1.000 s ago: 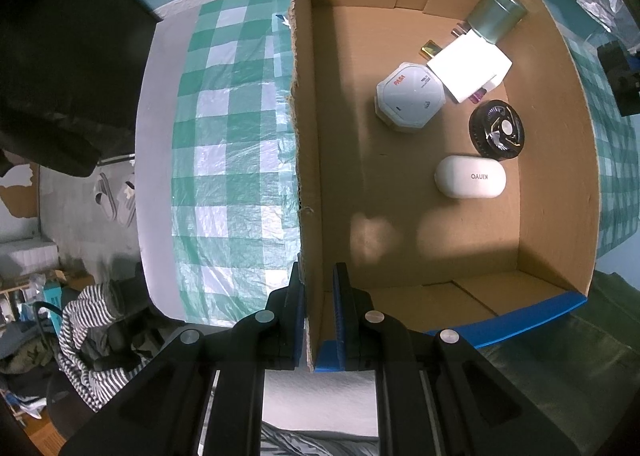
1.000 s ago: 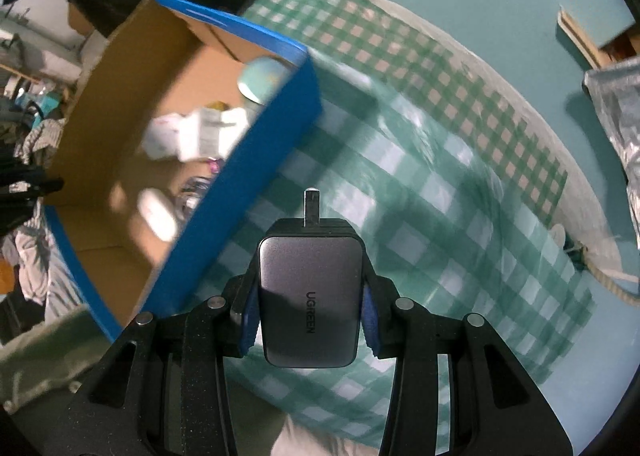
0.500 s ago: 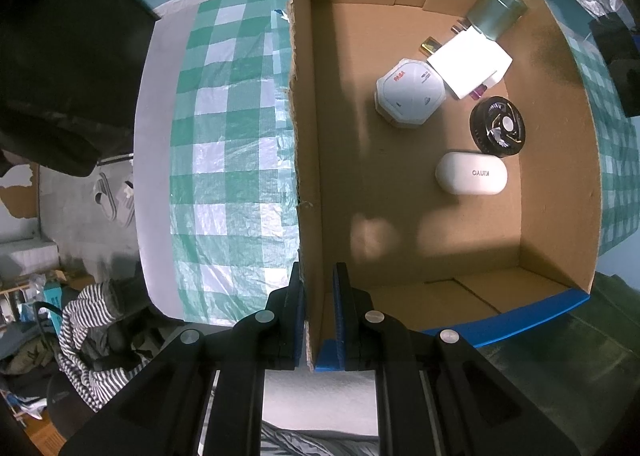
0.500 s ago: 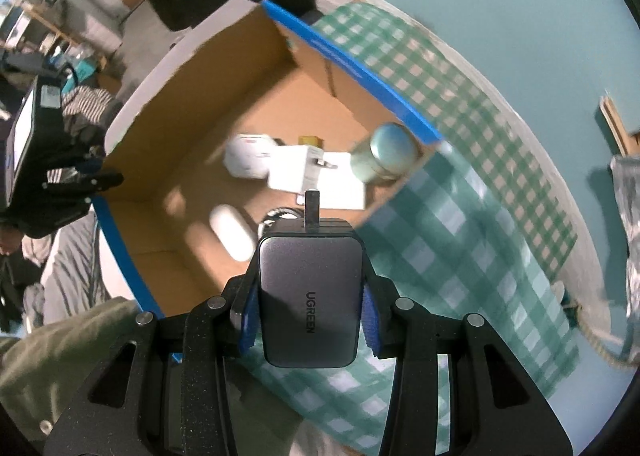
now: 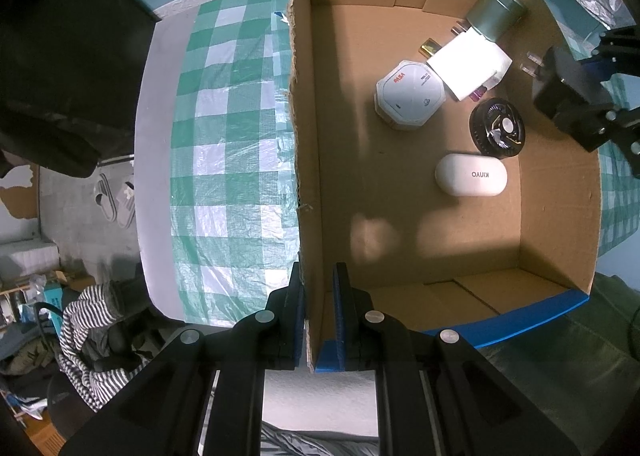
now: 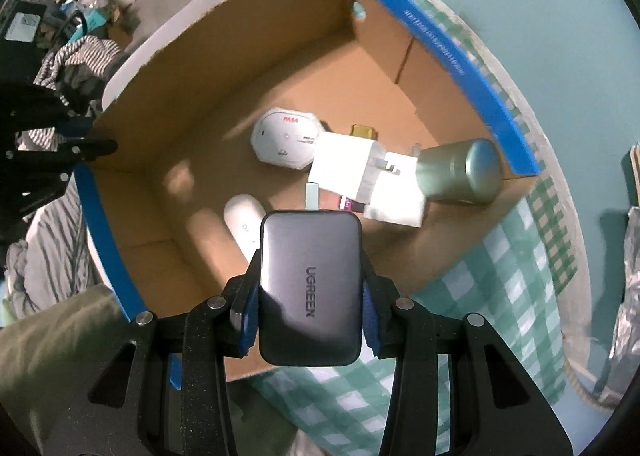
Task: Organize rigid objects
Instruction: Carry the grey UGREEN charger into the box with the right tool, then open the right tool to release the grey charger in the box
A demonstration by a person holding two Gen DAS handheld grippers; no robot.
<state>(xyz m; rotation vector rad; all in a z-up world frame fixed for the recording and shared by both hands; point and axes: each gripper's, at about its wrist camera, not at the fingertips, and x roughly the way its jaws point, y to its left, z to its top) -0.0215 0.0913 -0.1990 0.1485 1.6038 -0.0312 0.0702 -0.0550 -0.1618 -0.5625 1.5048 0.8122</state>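
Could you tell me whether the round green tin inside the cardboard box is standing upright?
No, the green tin lies on its side on the cardboard box floor, beside the white charger.

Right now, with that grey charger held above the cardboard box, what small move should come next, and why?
Probably lower the grey UGREEN charger onto the bare floor of the brown cardboard box, then release. The right gripper already holds it over the box, the left gripper clamps the box wall steady, and other items already lie inside.
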